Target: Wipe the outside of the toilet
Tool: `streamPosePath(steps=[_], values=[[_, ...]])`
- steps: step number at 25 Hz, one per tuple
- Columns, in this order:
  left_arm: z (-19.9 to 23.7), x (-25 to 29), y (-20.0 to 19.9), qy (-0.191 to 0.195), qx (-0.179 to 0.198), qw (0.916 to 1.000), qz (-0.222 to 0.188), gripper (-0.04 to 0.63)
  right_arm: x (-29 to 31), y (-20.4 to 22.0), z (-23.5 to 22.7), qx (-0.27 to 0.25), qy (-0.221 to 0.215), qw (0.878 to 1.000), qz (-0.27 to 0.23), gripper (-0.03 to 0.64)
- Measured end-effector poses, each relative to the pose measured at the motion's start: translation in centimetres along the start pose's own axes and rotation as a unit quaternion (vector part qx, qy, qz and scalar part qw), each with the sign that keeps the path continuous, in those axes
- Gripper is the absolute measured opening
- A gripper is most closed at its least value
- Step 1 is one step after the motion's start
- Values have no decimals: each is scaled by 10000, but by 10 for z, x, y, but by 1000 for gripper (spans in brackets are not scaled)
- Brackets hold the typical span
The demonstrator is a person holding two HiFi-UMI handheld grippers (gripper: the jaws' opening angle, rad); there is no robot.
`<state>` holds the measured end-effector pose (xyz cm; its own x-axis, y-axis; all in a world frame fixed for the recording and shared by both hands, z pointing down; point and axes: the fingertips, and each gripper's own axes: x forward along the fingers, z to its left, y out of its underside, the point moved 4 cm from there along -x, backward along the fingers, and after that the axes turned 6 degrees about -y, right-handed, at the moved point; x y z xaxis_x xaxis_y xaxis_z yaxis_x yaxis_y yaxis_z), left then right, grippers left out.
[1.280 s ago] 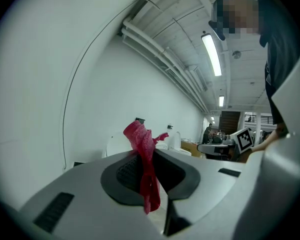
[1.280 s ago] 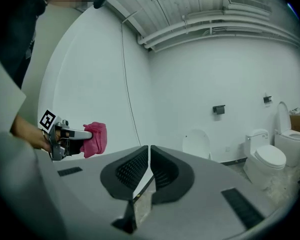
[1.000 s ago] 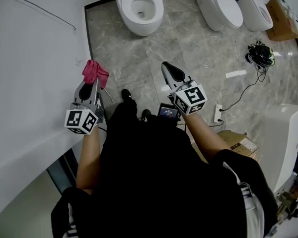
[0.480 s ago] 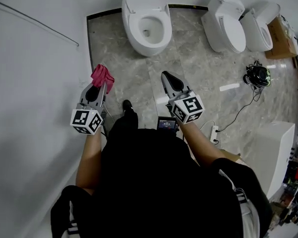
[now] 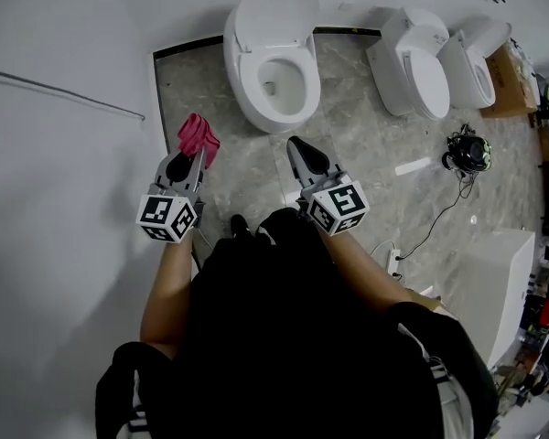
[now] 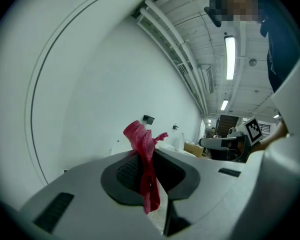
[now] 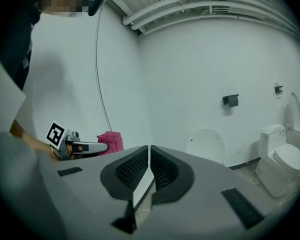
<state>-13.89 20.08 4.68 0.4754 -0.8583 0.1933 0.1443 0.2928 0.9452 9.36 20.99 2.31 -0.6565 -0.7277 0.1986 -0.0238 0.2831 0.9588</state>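
Left tongs (image 5: pixel 199 156) tight around a pink cloth (image 5: pixel 198 134); right tongs (image 5: pixel 294 144) together, empty.

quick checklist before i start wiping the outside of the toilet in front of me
1. Cloth gripped: ok. The left gripper has its jaws shut on the pink cloth, which sticks out past the tips.
2. Other gripper free: ok. The right gripper has its jaws together with nothing between them.
3. Right target: ok. The nearest toilet sits straight ahead, lid raised.
4. Cloth on the toilet: not ok. It hangs over the floor, short of the bowl's outer wall.
5. Path clear: ok. Bare floor lies between the feet and the bowl.
6. Cloth clean or damp: cannot tell.
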Motion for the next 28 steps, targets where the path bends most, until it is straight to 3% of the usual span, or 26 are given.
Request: streamPosePath(steps=[7, 14, 20, 28], values=[[46, 60, -8, -19, 66, 9999, 101, 63, 56, 2, -39, 61, 20, 10000, 21, 38], [82, 142, -15, -269, 50, 9988, 402, 63, 117, -11, -126, 247, 109, 9996, 110, 38], [116, 223, -42, -463, 115, 9978, 470, 63, 189, -35, -193, 345, -90, 9990, 277, 38], [158, 291, -37, -568, 332, 9951, 741, 63, 258, -18, -226, 614, -317, 9964, 489, 38]])
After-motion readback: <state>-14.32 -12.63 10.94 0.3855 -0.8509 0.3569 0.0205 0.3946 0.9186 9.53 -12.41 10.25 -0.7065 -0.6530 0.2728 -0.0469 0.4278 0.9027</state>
